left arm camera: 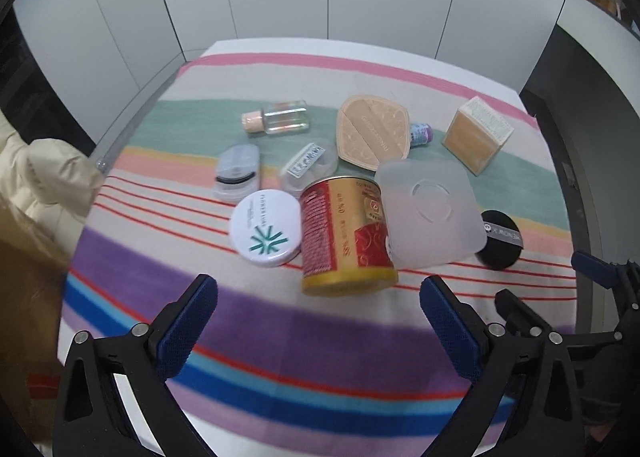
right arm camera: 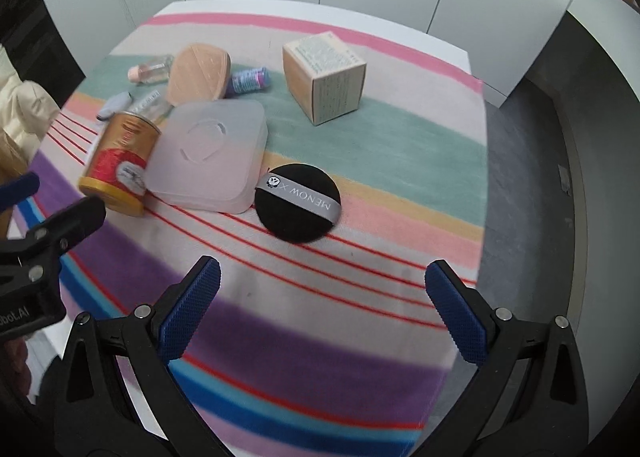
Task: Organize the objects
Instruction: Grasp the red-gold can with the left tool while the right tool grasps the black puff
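Both grippers hang spread and empty above the striped cloth on the counter. Left gripper is over the purple band, just short of the red-and-gold tin lying on its side beside the white compact. Right gripper faces the black powder puff, which touches the frosted square case

- Near strip of striped cloth is bare, easy way in w/ either gripper.
- Mid-table's jammed: red-gold can, frosted square case, white round compact all touching.
- Open cloth btwn black puff & cardboard box.
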